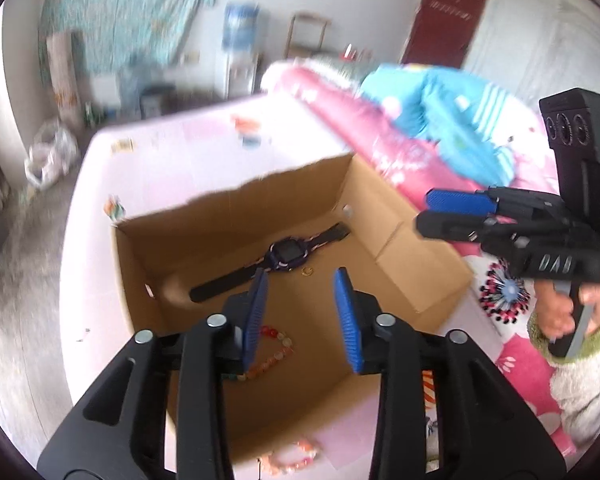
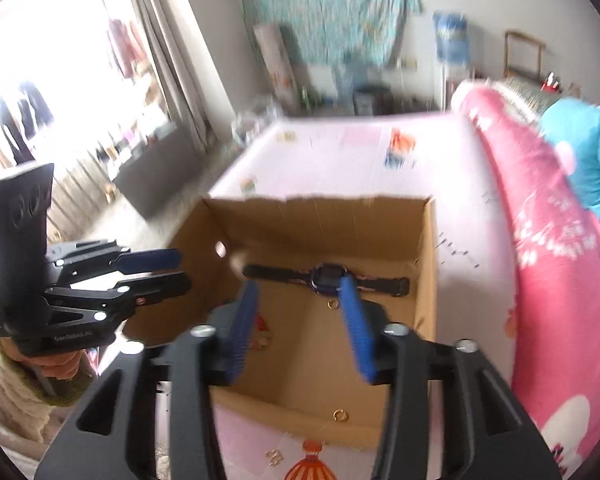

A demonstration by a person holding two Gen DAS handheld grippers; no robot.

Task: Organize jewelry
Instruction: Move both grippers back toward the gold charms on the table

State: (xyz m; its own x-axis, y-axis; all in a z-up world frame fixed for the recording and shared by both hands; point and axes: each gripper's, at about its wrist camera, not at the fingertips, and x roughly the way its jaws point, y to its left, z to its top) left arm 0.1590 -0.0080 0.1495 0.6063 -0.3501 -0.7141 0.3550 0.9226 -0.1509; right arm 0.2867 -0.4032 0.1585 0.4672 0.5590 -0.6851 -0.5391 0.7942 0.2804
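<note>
1. Left wrist view: we hold the left gripper (image 1: 302, 316) spread and empty over the cardboard box (image 1: 400, 216). Inside, the wristwatch (image 1: 288, 258) lies flat, long axis diagonal; a bead bracelet (image 1: 274, 354) lies nearer.
2. Right wrist view: right gripper (image 2: 300, 328) also spread, empty. A gold ring (image 2: 339, 415) sits on the box's near flap; we judge collecting it comes next.

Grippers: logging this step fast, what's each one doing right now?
Left gripper: open, empty, over the brown cardboard box.
Right gripper: open, empty, above the same box, pointing toward the black-strapped watch.
</note>
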